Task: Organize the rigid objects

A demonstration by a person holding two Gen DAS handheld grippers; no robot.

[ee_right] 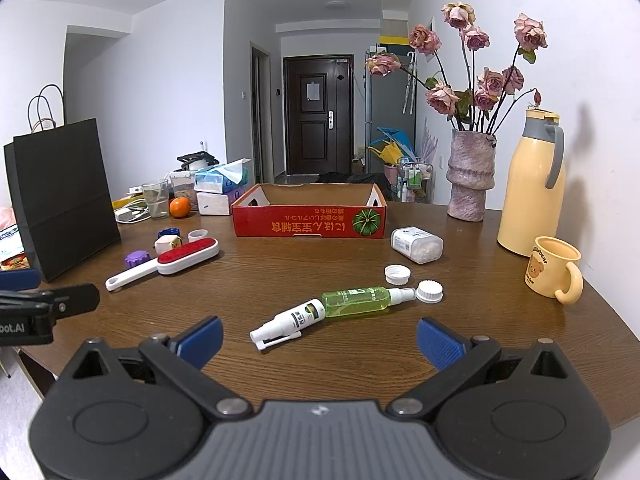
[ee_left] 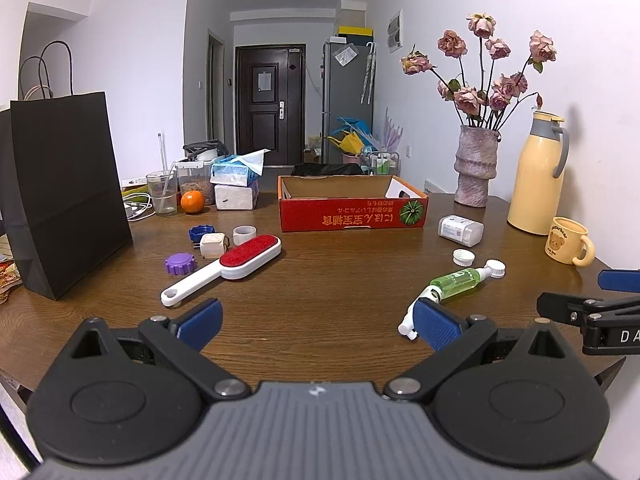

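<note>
A red cardboard box (ee_left: 352, 214) (ee_right: 310, 222) stands open at the table's far middle. A white lint brush with a red pad (ee_left: 224, 268) (ee_right: 164, 262) lies left of centre, beside a purple cap (ee_left: 180, 264) (ee_right: 137, 258), a blue cap (ee_left: 201, 233), a white ring (ee_left: 244, 234) and a small cube (ee_left: 212, 245). A green spray bottle (ee_right: 356, 301) (ee_left: 456, 282) and a white spray bottle (ee_right: 288, 322) lie end to end, with two white caps (ee_right: 397, 274) (ee_right: 429, 291) and a clear pill bottle (ee_right: 416, 244) (ee_left: 460, 230) nearby. My left gripper (ee_left: 318, 320) and right gripper (ee_right: 320, 338) hover open and hold nothing near the front edge.
A black paper bag (ee_left: 64, 200) stands at the left. A vase of dried roses (ee_right: 470, 176), a yellow thermos (ee_right: 532, 196) and a bear mug (ee_right: 554, 272) line the right wall side. Tissue packs, a glass and an orange (ee_left: 192, 202) sit at the back left.
</note>
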